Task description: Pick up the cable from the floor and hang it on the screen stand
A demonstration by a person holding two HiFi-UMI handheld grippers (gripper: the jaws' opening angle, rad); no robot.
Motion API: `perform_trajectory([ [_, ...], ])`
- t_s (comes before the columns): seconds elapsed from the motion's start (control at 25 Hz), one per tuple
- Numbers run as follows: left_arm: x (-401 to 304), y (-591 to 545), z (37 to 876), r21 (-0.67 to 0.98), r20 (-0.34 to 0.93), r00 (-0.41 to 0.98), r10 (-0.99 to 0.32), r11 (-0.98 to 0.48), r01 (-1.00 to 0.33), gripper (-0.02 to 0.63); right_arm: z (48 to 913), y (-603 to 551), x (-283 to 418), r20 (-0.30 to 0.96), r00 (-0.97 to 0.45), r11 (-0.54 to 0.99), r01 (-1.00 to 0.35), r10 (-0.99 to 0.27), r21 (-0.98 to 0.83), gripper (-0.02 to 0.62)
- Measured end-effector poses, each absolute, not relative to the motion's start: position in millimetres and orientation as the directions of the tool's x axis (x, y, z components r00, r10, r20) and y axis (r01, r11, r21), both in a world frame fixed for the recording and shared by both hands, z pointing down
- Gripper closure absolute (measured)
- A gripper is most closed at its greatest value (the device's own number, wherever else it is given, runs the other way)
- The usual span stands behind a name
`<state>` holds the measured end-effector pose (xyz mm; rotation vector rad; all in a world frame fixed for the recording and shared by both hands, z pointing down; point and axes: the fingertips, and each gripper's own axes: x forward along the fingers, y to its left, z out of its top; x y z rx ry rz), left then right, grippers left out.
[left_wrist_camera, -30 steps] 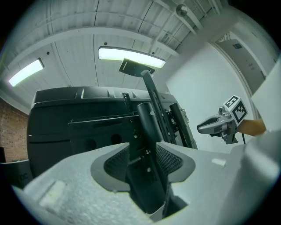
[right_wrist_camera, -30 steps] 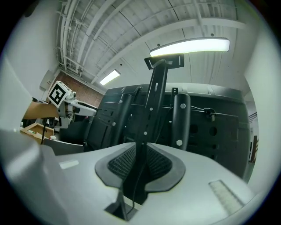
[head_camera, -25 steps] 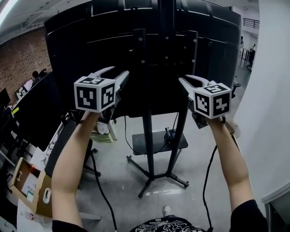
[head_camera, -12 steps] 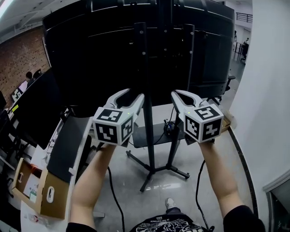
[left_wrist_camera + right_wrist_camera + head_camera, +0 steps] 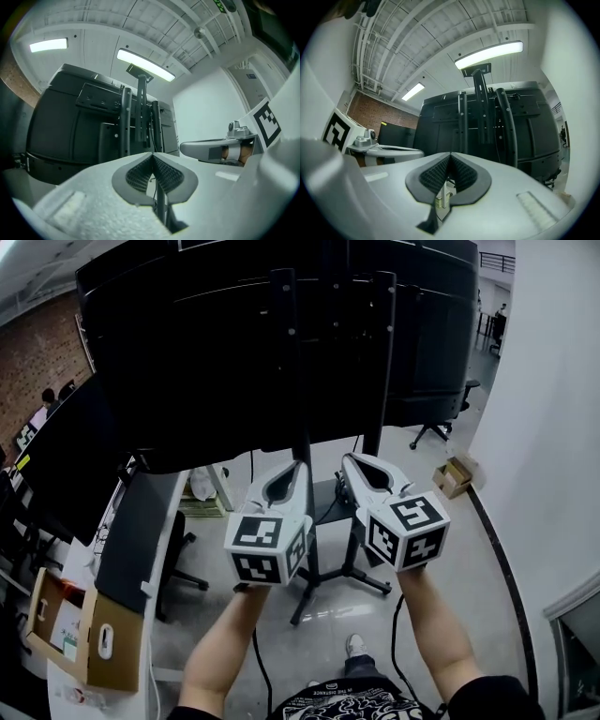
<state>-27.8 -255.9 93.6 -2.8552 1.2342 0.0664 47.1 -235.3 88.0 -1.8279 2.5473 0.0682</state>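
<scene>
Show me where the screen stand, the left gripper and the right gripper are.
screen stand [image 5: 281,362], head view, on its left upright bar.
left gripper [image 5: 299,466], head view, at the tips of its jaws, which are together.
right gripper [image 5: 348,460], head view, at the tips of its jaws, which are together.

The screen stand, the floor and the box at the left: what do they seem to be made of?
Screen stand: probably metal, painted matte black; thin straight bars with screw holes. Floor: hard, smooth, light grey, perhaps polished concrete or vinyl; it mirrors the light. Box: brown cardboard, dull, with folded flaps.
</scene>
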Motion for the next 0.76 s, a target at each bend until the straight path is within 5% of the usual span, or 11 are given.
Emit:
perform_trajectory([
  [0.76, 0, -250, 121, 0.017, -0.008, 0.704, -0.710, -0.704, -0.710, 0.605, 112, -241, 52, 0.011, -0.326, 0.326, -0.945, -0.945, 0.022, 0.589],
])
